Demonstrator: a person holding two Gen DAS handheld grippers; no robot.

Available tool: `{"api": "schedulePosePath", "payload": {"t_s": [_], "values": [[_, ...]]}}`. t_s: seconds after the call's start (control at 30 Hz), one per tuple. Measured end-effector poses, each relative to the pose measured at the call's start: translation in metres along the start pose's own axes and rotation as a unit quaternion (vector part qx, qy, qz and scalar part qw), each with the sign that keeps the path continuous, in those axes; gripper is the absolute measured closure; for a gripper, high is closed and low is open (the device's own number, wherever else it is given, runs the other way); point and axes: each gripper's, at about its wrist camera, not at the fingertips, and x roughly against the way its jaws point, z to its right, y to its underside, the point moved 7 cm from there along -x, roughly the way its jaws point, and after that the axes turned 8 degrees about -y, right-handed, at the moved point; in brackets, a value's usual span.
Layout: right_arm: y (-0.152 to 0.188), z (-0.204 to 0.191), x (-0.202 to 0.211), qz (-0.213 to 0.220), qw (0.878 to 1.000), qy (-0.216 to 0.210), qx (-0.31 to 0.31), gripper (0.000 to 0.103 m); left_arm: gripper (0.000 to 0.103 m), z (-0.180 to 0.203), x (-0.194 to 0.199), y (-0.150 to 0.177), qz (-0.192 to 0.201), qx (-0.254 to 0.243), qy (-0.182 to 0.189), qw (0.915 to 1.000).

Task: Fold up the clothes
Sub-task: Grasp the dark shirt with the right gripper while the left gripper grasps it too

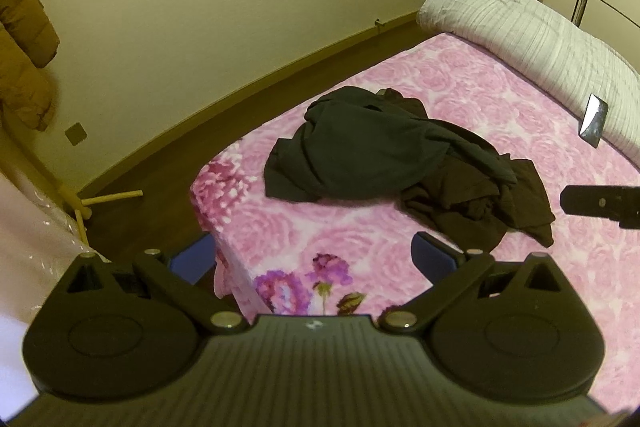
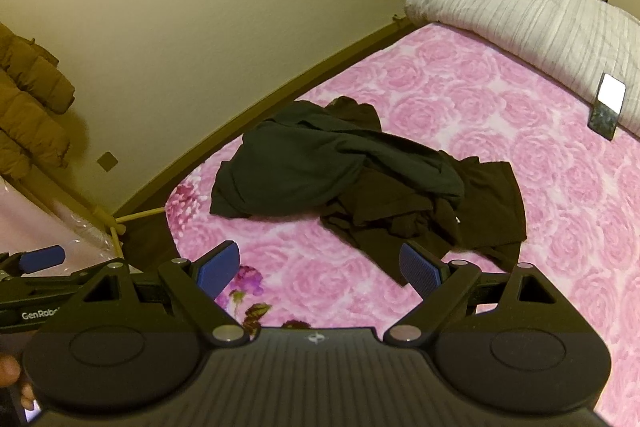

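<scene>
1. Nearest, both tongs hover over the near corner of the bed with nothing between their blue ribbed pads: the left tongs (image 1: 314,259) gape wide, and the right tongs (image 2: 320,267) are likewise spread apart and empty.
2. Under them lies the fleecy pink rose-patterned bedspread (image 2: 520,187), plush and soft, with a darker purple flower print at the corner.
3. Just beyond sits the task's thing: a crumpled heap of dark garments (image 1: 384,155), a dark greenish-black matte knit piece (image 2: 320,167) bunched over a dark brown limp piece (image 2: 480,211) that spreads flatter to the right.
4. Judging by the untouched heap, folding has not begun; the step in hand is the approach. The next move likely calls for pinching one edge of the top piece and lifting it clear of the brown one.
5. Farther off, a rolled white ribbed quilt (image 1: 540,35) lies along the bed's far end, a shiny rectangular phone-like object (image 2: 608,103) leaning against it.
</scene>
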Motion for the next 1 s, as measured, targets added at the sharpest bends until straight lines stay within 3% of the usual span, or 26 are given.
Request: {"api": "schedulePosePath", "payload": {"t_s": [0.3,0.43,0.7,0.87,1.0], "values": [[-0.012,0.023,-0.027,-0.010,1.000,0.016,0.013,0.014,0.000,0.005,-0.062,-0.028,0.007,-0.076,0.011,0.9970],[-0.032,0.035,-0.053,-0.017,0.999,0.037,0.032,0.014,0.001,0.012,-0.120,-0.053,0.011,-0.142,0.027,0.9895],[-0.074,0.042,-0.148,-0.060,0.994,0.053,0.077,0.018,0.001,0.024,-0.248,-0.096,0.000,-0.195,0.106,0.9750],[-0.090,0.037,-0.226,-0.096,0.984,0.048,0.141,0.022,0.013,0.045,-0.313,-0.100,-0.008,-0.259,0.156,0.9533],[-0.097,0.036,-0.280,-0.124,0.970,0.051,0.202,0.024,0.033,0.056,-0.338,-0.100,-0.014,-0.288,0.184,0.9398]]}}
